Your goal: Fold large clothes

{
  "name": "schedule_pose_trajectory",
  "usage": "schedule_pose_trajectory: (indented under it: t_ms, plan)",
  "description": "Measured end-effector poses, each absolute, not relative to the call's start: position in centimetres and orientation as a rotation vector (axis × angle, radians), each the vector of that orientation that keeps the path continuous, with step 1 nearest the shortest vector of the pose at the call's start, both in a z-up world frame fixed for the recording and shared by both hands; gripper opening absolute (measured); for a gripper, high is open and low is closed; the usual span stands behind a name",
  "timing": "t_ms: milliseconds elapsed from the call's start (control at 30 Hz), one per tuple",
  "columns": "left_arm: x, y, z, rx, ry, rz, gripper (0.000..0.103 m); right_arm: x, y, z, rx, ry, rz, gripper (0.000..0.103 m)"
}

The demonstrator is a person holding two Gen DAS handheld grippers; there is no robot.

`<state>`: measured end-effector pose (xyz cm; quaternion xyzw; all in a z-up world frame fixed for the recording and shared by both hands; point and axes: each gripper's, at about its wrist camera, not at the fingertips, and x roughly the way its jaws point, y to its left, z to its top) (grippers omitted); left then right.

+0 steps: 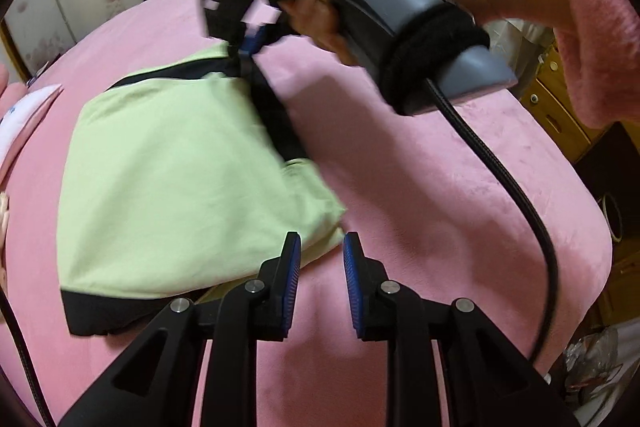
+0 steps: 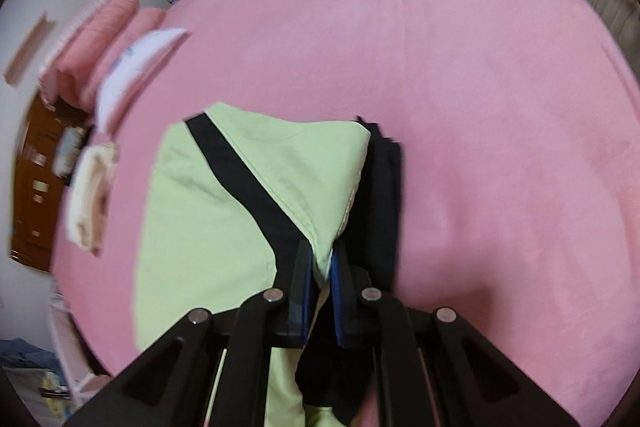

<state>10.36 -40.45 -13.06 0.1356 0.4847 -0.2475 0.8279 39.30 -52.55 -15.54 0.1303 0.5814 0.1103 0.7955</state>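
A light green garment with black trim (image 1: 168,179) lies partly folded on the pink bed (image 1: 420,187). My left gripper (image 1: 322,247) is open and empty, its blue pads just right of the garment's near corner. My right gripper (image 1: 248,47) shows in the left wrist view at the garment's far corner, held by a hand in a pink sleeve. In the right wrist view my right gripper (image 2: 322,267) is shut on a green and black fold of the garment (image 2: 208,219), lifting it slightly.
Folded pink towels and a white item (image 2: 132,67) lie at the bed's far left edge. Wooden furniture (image 1: 560,115) stands beyond the bed's right side. A black cable (image 1: 520,195) hangs from the right gripper across the bed.
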Motion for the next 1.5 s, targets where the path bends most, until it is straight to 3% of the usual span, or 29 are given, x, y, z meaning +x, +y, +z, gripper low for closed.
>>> schedule_pose_trajectory:
  t_ms: [200,300,400,433,467,667,800,867,1100,1200,1300,1333,1500]
  plan:
    - [11.6,-36.7,-12.4,0.226,1.09,-0.467,0.02,39.3,-54.1,-17.5,0.274,1.299,0.138,0.008]
    - [12.5,-34.0,-11.1,0.173,1.103,-0.418,0.021,39.0,-52.6,-18.5,0.119,1.298,0.118,0.009]
    - [13.8,-31.2,-10.0,0.134,1.125,-0.346,0.044,38.3,-51.0,-19.2,0.031,1.304,0.067,0.014]
    - [14.6,-29.9,-9.7,0.126,1.136,-0.304,0.059,37.7,-51.0,-18.6,0.059,1.285,0.057,0.015]
    - [15.5,-29.2,-9.3,0.121,1.143,-0.282,0.061,37.2,-50.9,-17.9,0.091,1.268,0.055,0.017]
    - [20.8,-22.9,-9.5,0.029,1.172,-0.122,0.061,32.1,-50.1,-12.1,0.225,1.01,0.123,0.017]
    - [23.3,-21.5,-12.6,-0.025,1.21,-0.082,0.06,32.3,-46.4,-15.6,0.379,1.136,0.451,0.011]
    - [23.5,-21.7,-14.9,-0.044,1.264,-0.076,0.045,32.5,-44.3,-18.4,0.301,1.221,0.47,0.0]
    - [20.4,-22.1,-18.2,0.015,1.298,-0.07,0.045,30.2,-48.4,-21.4,0.303,1.231,0.123,0.0]
    - [19.8,-21.2,-18.1,-0.064,1.311,-0.063,0.045,28.0,-49.0,-21.5,0.205,1.242,0.076,0.0]
    - [19.5,-21.0,-16.3,-0.033,1.285,-0.037,0.025,26.9,-46.9,-19.9,0.009,1.23,0.074,0.0]
    - [19.5,-21.2,-15.3,-0.014,1.254,-0.051,0.024,26.5,-46.0,-18.6,-0.005,1.178,0.106,0.0]
    - [22.7,-21.7,-13.3,-0.029,1.199,-0.147,0.023,28.0,-43.1,-15.7,0.171,1.053,0.365,0.0]
